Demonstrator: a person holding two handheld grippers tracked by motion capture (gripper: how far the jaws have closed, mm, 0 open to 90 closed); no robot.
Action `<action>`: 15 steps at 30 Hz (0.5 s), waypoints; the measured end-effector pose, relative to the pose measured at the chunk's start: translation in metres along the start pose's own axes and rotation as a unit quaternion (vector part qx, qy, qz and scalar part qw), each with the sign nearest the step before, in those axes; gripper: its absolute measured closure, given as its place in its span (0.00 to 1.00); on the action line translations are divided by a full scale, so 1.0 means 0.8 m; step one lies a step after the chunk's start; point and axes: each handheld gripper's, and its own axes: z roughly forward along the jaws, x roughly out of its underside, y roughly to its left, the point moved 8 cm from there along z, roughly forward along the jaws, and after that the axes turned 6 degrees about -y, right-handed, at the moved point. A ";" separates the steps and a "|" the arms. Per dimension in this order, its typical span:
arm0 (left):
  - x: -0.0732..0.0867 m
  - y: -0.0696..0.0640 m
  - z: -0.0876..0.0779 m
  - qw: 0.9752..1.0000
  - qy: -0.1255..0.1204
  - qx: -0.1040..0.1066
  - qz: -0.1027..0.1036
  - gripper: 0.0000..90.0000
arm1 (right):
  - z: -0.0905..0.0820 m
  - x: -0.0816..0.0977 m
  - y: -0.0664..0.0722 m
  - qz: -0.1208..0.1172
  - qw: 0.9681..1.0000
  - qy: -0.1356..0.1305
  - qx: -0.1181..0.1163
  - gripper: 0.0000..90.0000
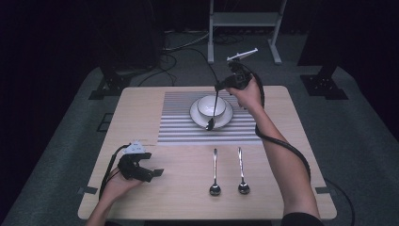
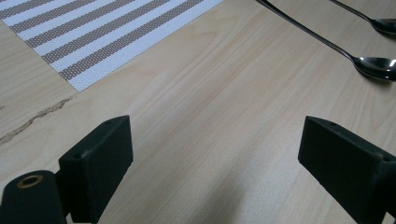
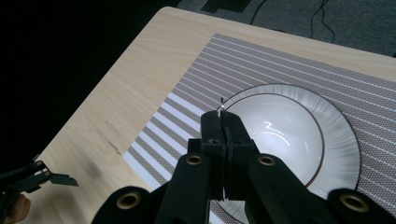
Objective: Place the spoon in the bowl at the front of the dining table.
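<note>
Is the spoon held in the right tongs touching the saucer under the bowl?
Cannot tell. In the high view the spoon hangs from the right tongs with its head over the saucer rim, but neither contact nor a gap shows plainly.

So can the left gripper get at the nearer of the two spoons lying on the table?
Probably yes. The left gripper is open, and bare table lies between it and the nearer spoon; nothing blocks the way.

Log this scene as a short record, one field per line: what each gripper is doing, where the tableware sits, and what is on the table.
right gripper: shut on spoon, which hangs over the plate's near rim
left gripper: open, nothing between the jaws, resting low at the table's near-left part
bowl: on plate
plate: on striped placemat
two spare spoons: side by side on bare table, near edge
</note>
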 end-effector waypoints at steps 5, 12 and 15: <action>0.001 0.000 0.000 1.000 0.001 0.000 0.001 0.10 | -0.002 -0.009 -0.004 0.006 1.000 -0.010 0.004 0.98; 0.000 0.000 -0.001 1.000 -0.003 0.001 0.001 0.10 | -0.004 -0.024 -0.010 0.010 0.999 -0.021 0.023 0.98; 0.000 0.000 -0.001 1.000 -0.003 0.001 0.000 0.10 | -0.004 -0.031 -0.012 0.013 0.999 -0.028 0.029 0.98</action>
